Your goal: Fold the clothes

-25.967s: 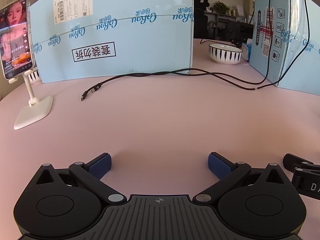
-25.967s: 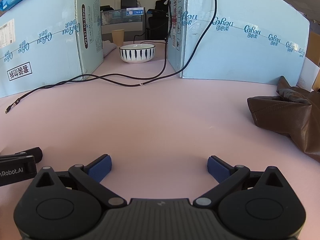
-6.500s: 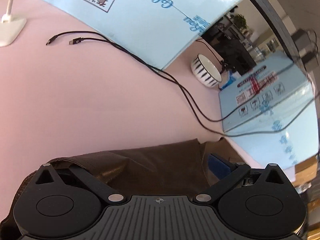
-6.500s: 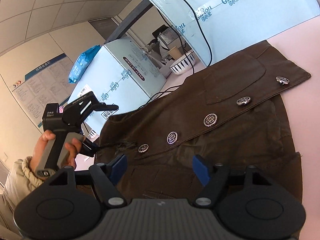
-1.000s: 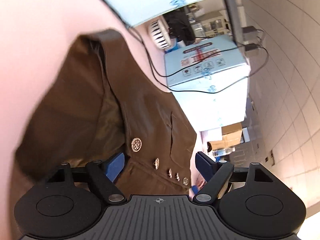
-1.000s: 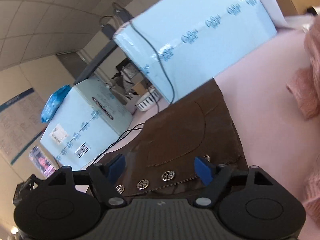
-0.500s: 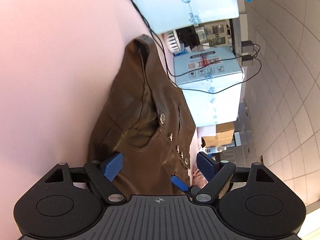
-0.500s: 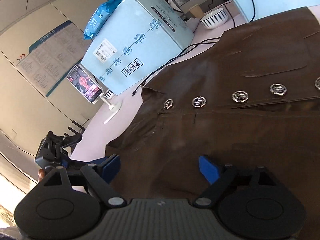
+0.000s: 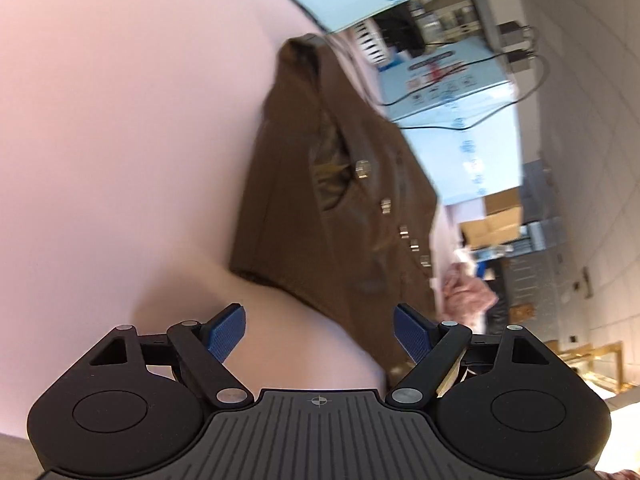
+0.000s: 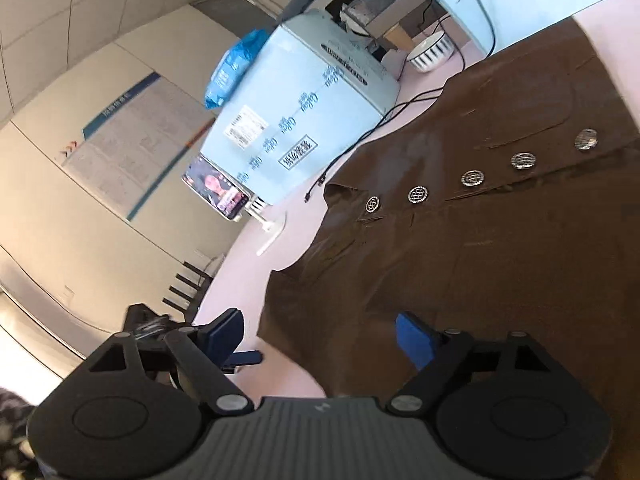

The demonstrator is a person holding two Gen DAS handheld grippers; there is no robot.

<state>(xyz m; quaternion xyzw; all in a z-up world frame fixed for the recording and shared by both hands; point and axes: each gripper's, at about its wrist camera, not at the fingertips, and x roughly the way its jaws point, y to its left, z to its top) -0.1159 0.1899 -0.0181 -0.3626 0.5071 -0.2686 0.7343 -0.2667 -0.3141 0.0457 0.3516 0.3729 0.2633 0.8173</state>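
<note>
A brown buttoned vest (image 9: 320,200) lies spread flat on the pink table (image 9: 120,140); it also shows in the right wrist view (image 10: 500,248), with a row of silver buttons (image 10: 472,178). My left gripper (image 9: 318,332) is open and empty, above the table just short of the vest's near corner. My right gripper (image 10: 320,334) is open and empty, hovering over the vest's edge. The left gripper's blue tip shows at the lower left of the right wrist view (image 10: 240,358).
Light blue cartons (image 10: 312,120) stand at the back of the table, with black cables (image 10: 360,140) trailing in front. A striped bowl (image 10: 430,52) sits between the cartons. A phone on a white stand (image 10: 224,192) is at the left. A pink garment (image 9: 468,292) lies beyond the vest.
My left gripper has pulled back off the vest and now sits over bare table. My right gripper has drawn back toward the vest's edge. Both stay open.
</note>
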